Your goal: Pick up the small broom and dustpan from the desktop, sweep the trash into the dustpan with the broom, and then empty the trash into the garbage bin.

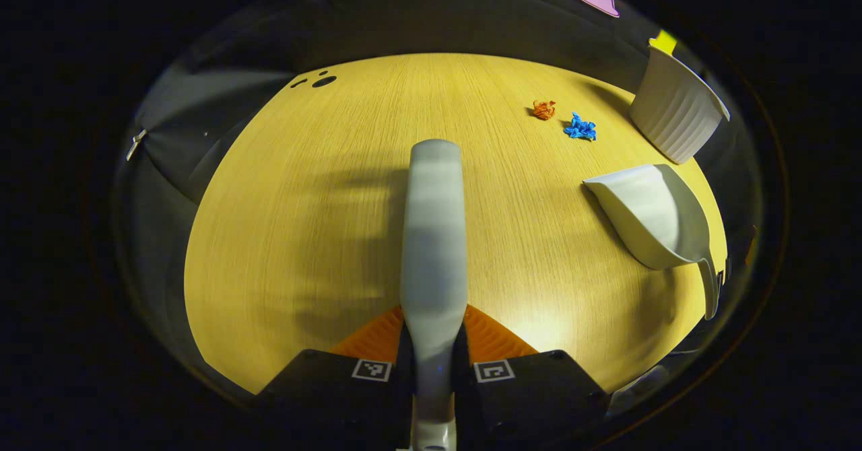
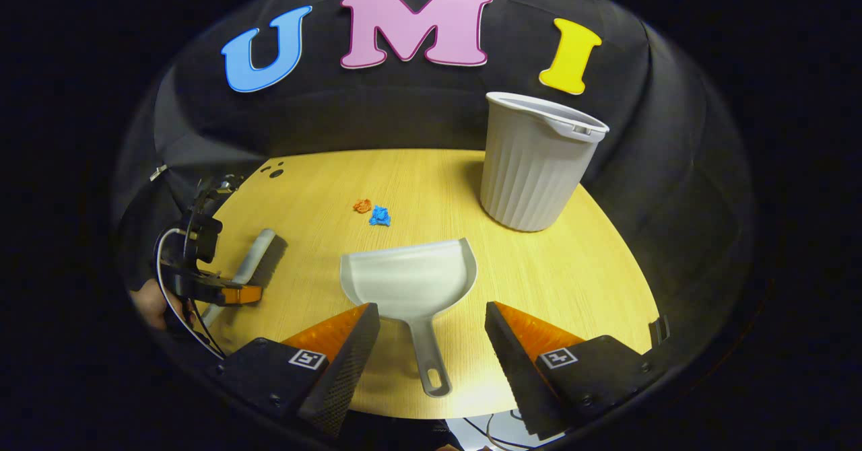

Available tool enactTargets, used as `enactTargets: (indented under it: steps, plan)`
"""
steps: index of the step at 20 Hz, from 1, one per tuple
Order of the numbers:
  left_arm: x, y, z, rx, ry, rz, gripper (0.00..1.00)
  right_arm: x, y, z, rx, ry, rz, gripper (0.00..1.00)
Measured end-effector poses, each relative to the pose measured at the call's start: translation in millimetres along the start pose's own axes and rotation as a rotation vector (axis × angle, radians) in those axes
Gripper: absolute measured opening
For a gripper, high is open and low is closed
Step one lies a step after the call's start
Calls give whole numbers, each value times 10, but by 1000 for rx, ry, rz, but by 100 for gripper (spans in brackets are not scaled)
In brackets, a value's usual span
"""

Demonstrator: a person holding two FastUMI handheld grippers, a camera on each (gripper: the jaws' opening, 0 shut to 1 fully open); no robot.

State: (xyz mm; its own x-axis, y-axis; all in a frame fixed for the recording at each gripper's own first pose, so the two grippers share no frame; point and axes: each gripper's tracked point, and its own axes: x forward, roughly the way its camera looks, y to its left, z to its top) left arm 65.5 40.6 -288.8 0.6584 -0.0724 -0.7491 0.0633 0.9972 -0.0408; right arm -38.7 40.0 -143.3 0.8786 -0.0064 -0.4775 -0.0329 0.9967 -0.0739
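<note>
Your left gripper [image 1: 433,353] has its jaws drawn narrow around the broom [image 1: 434,235], one finger pressed on each side of the grey handle; in the left gripper view the broom runs straight ahead toward twelve o'clock over the wooden desktop [image 1: 323,235], and whether it rests on the wood or sits just above it is hard to judge from this angle. In that view the dustpan [image 1: 650,212] lies at about three o'clock, mouth toward the far side; the orange scrap [image 1: 544,109] and the blue scrap [image 1: 580,128] sit just beside each other at about one o'clock; the white ribbed garbage bin [image 1: 677,108] stands at two o'clock, near the table's edge.

Your right gripper [image 2: 431,343] holds its jaws wide, nothing between the pads; in the right gripper view the dustpan's handle points back toward you at six o'clock, lying between the two fingers without touching either; the pan itself rests flat on the desktop just ahead. From there the two scraps lie at about eleven o'clock beyond the pan's rim, apart from it; the bin stands upright at one o'clock; at nine o'clock you can see the left gripper clamped on the broom, bristles toward the table, with a hand [image 2: 149,306] behind it.
</note>
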Motion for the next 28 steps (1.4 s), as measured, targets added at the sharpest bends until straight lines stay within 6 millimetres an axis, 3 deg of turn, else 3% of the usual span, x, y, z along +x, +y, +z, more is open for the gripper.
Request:
enactTargets:
  steps: [3,9,16,24,28]
  plan:
    - [-43,4,14,48,-62,-19,28,84,12,-142,7,67,15,99]
    - [-337,175,-107,35,-115,0,27,333,-70,-495,21,213,-8,99]
    - [-594,239,-130,93,-156,18,27,820,-133,-944,-16,386,-52,99]
    - [-753,226,-139,36,-155,8,25,1097,57,-978,39,435,-5,90]
    - [-747,222,-177,-4,-147,20,26,1162,40,-892,57,428,-10,67]
